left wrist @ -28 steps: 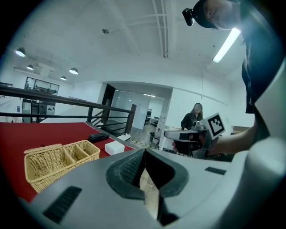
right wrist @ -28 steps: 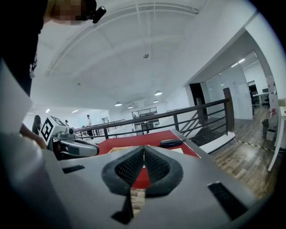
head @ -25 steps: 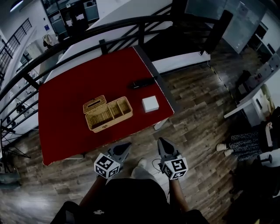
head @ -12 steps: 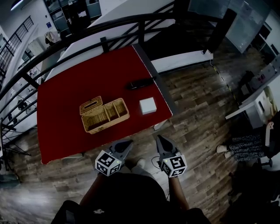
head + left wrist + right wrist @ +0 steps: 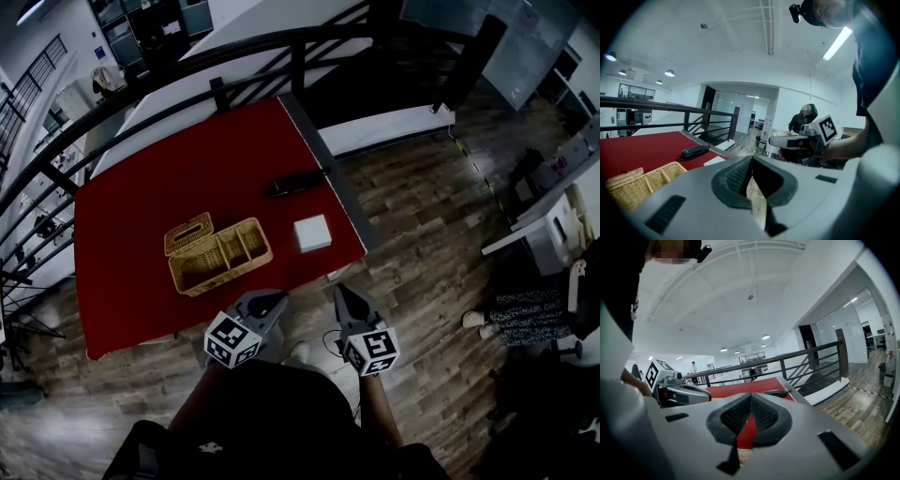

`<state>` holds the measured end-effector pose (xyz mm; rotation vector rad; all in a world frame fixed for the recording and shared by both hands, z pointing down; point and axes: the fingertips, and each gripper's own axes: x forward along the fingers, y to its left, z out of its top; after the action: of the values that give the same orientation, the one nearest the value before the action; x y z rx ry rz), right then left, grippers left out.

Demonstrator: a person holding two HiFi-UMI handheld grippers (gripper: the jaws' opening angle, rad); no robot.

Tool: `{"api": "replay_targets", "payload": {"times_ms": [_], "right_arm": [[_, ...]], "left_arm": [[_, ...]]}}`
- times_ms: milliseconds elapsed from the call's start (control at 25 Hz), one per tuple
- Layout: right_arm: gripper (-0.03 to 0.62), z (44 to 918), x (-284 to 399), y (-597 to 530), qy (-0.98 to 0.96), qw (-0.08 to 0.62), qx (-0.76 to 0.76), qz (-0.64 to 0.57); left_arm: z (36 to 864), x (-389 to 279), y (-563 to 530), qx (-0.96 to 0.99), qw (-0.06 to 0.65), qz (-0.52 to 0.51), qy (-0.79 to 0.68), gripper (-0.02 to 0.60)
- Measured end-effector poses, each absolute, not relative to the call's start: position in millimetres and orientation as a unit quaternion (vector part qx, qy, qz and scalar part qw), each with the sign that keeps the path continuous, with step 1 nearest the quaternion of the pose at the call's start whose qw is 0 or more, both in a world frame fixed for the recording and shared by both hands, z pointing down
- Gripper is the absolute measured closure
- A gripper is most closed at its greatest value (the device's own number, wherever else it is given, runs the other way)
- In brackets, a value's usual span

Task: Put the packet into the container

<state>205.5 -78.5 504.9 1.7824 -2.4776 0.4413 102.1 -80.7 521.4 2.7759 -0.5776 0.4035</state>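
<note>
A white square packet [image 5: 312,233] lies near the right front corner of the red table [image 5: 141,206]. The container, a woven wicker basket [image 5: 217,255] with compartments, stands to its left; in the left gripper view the basket [image 5: 642,183] is at the lower left and the packet [image 5: 715,161] is a pale sliver. My left gripper [image 5: 272,300] hovers shut and empty just off the table's front edge, below the basket. My right gripper [image 5: 341,291] is beside it, below the packet, jaws together with nothing held.
A black remote [image 5: 295,183] lies behind the packet near the table's right edge. A dark railing [image 5: 234,56] runs behind the table. Wooden floor [image 5: 431,234] spreads to the right, where a person sits at the frame's edge. Another person stands in the distance.
Both grippers have come a little closer to the table's front edge. The basket and packet sit slightly lower and further left in the head view. Jaws stay closed.
</note>
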Motion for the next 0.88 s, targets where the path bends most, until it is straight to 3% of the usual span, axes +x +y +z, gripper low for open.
{"api": "replay_targets", "payload": {"times_ms": [720,760,840,880], "right_arm": [[0.572,505.5,229.1,-156.7,-0.775,0.02,0.615,0.143],[0.572,506.0,230.3,-158.0,-0.773,0.019,0.617,0.144],[0.572,506.8,233.0,-159.8,-0.768,0.019,0.623,0.143],[0.572,507.1,234.3,-160.2,-0.766,0.019,0.626,0.143]], "left_arm": [[561.1,159.7,-174.9,0.96,0.078,0.26,-0.072,0.568],[565.3,163.0,-178.5,0.958,0.081,0.267,-0.063,0.544],[573.7,169.4,-187.0,0.955,0.092,0.279,-0.048,0.407],[578.3,172.2,-192.2,0.953,0.093,0.285,-0.043,0.382]]}}
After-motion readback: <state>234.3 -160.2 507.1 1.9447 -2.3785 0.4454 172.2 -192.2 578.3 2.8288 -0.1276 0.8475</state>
